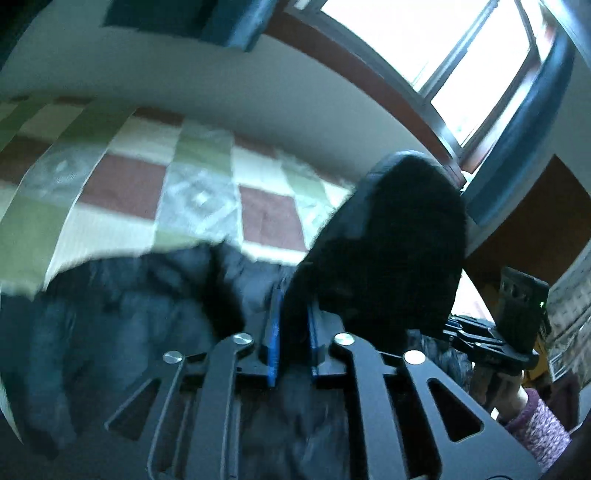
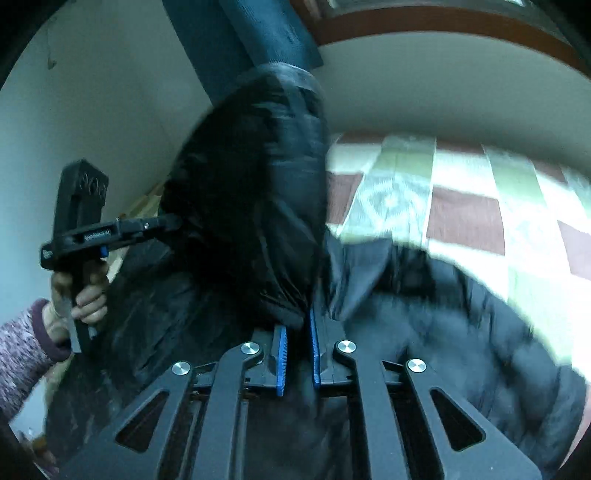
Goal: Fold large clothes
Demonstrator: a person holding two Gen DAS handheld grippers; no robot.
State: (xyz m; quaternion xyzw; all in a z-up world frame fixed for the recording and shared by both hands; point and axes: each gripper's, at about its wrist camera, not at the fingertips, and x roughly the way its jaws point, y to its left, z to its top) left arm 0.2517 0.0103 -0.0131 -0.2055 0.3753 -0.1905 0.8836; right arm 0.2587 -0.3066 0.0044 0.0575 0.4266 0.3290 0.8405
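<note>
A large dark puffy jacket (image 1: 147, 314) lies over a patchwork-quilted bed and is partly lifted. My left gripper (image 1: 293, 314) is shut on a fold of the jacket, which bulges up above the blue pads. My right gripper (image 2: 298, 332) is also shut on a fold of the same jacket (image 2: 443, 314), with dark fabric rising above it. The right gripper shows in the left wrist view (image 1: 491, 336) at the right, and the left gripper shows in the right wrist view (image 2: 110, 232) at the left, its tips buried in the jacket.
The quilt (image 1: 147, 177) of green, red and white squares covers the bed beyond the jacket. A pale wall and a bright window (image 1: 461, 55) stand behind. A dark teal rolled mat (image 2: 251, 33) leans on the wall. The person's sleeve (image 2: 22, 343) is at the left.
</note>
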